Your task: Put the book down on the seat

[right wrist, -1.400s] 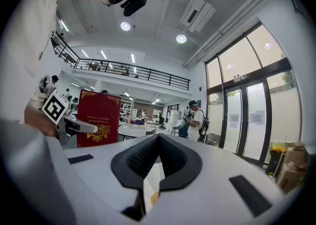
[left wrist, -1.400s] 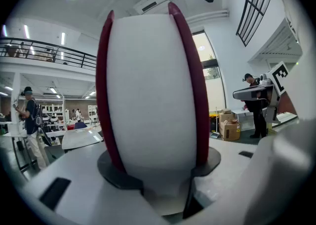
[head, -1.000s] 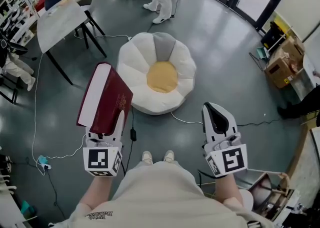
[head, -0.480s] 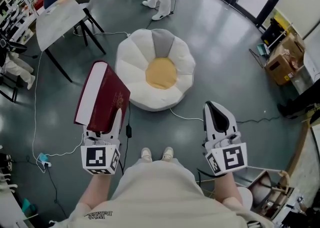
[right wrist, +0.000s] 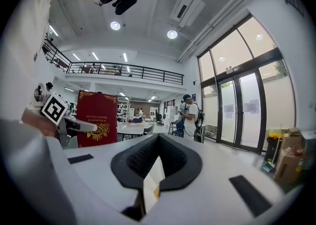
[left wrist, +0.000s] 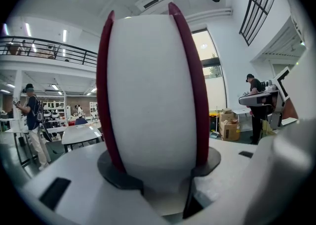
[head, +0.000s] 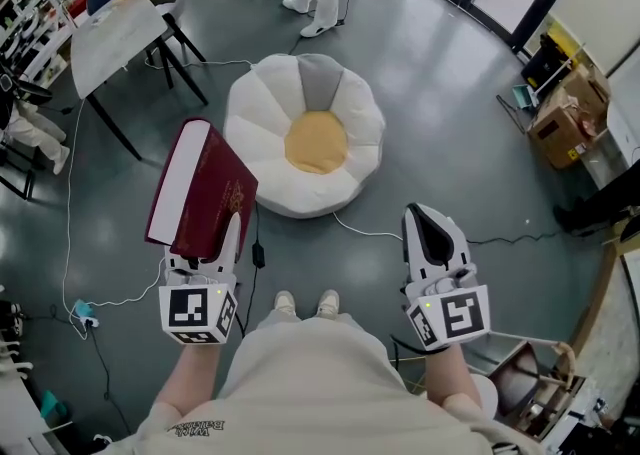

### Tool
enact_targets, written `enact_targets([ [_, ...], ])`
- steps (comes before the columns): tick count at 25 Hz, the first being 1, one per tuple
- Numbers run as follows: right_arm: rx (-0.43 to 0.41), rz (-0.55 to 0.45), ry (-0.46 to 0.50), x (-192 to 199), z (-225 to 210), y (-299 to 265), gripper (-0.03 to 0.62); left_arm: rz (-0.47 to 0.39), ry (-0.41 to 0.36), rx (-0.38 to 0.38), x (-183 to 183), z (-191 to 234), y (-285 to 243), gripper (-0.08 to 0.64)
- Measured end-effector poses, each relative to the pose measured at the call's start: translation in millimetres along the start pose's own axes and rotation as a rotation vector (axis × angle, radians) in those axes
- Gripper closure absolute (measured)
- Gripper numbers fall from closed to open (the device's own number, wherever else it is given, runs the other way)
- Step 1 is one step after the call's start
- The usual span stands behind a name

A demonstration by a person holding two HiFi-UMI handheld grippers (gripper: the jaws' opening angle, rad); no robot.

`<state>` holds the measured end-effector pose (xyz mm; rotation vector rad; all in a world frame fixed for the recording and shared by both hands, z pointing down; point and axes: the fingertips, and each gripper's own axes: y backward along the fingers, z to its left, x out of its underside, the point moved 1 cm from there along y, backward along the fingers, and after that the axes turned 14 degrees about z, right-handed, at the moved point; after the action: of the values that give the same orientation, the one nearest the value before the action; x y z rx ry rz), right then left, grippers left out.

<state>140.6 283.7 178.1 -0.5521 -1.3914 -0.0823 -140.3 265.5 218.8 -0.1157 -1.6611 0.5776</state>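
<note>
The left tongs are clamped on the red book, held upright just left of the flower-shaped seat, not on it. The right tongs are pressed together, empty. Best to carry it over the seat's centre, lay it flat, then release.

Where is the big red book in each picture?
Head view: the book is left of centre, held in the left tool.
Left gripper view: it fills the middle, white page edges between red covers.
Right gripper view: it is at the left, gold-printed cover showing.
Shared landmark: the left tool's marker cube, also beside the book in the right gripper view.
</note>
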Motion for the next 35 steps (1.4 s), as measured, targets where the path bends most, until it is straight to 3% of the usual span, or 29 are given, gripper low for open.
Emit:
enact_targets([
  [12, -0.013, -0.025, 0.008, 20.4, -39.4, 29.2, 0.592, -0.018, -0.029, 0.009, -7.8, -63.9, -2.1, 0.333],
  [23, -0.025, -0.056, 0.008, 28.5, -45.1, 34.7, 0.592, -0.063, -0.061, 0.005, -20.6, -73.1, -5.3, 0.333],
  [35, -0.03, -0.05, 0.036, 23.4, -67.8, 7.5, 0.592, -0.079, -0.053, 0.024, -38.2, -72.0, -44.1, 0.333],
])
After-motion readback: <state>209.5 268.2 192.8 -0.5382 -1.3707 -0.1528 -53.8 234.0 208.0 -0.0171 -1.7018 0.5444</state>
